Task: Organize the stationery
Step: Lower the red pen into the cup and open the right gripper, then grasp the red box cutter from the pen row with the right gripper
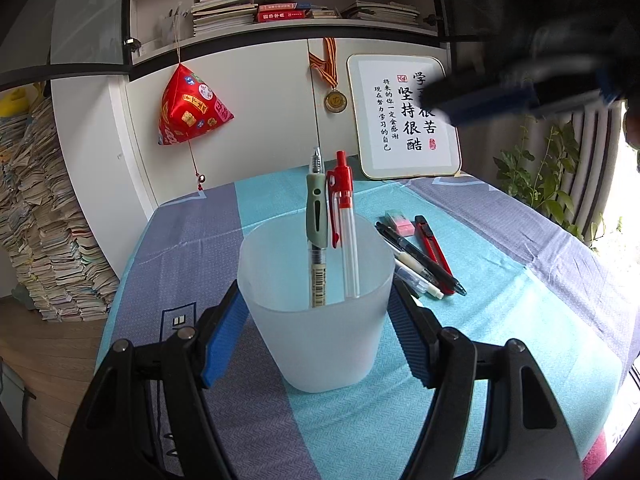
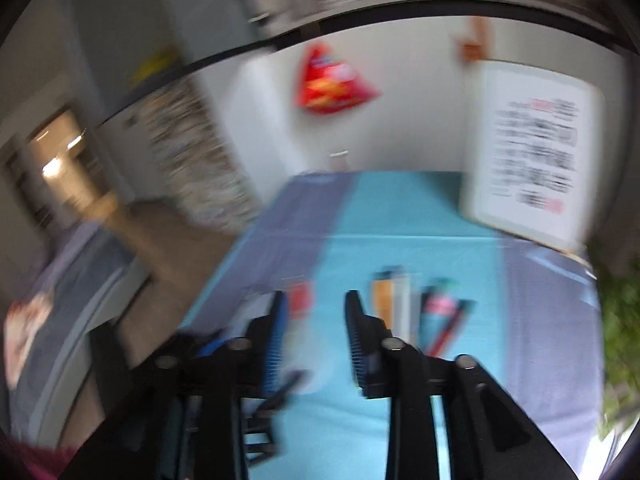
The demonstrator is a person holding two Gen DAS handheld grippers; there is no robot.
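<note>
While the left tongs [image 1: 316,320] clamp the cup [image 1: 316,320], loose pens [image 1: 424,264] lie just right.

Two pens [image 1: 332,220] stand in the cup [image 1: 316,320]; more stationery [image 1: 420,256] lies right.

Frosted white cup [image 1: 316,320], red pen [image 1: 345,216], grey-green pen [image 1: 317,216], teal-and-lavender striped tablecloth [image 1: 500,312].

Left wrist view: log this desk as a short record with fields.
cup: frosted cup, upright on the tablecloth
inside cup: green pen; red pen
left gripper: shut on the cup
right gripper: jaws apart, nothing between them
still loose: pens, red utility knife, pink eraser
</note>
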